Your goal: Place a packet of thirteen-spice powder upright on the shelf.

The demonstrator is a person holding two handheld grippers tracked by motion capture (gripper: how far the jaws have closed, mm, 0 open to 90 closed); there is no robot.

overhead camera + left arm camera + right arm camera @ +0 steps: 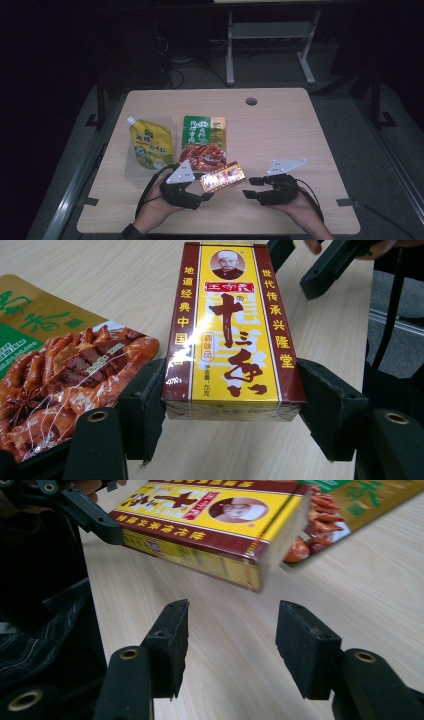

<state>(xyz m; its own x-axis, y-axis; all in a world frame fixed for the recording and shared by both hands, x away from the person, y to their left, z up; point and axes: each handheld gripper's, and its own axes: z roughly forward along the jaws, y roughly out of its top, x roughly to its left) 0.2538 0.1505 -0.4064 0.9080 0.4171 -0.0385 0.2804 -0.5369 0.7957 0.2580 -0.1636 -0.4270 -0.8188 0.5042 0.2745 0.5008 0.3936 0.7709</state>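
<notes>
- The left tongs pinched the near end of a yellow and maroon box, one black jaw pressed on each long side.
- In the high view the left tongs sat at the front of the tabletop, with the box reaching out from them towards the right and a little away from the person.
- In the right gripper view the box hung tilted above the wood, its free end clear of the surface.
- The right tongs stood spread with nothing between the jaws, aimed at the free end of the box and apart from it.
- In the high view the right tongs lay just to the right of the box, held in the person's right hand.
- A green pouch picturing red-brown meat lay flat just behind the box; whether the two touched could not be told.
- A yellow spouted pouch lay to the left of the green one, near it.
</notes>
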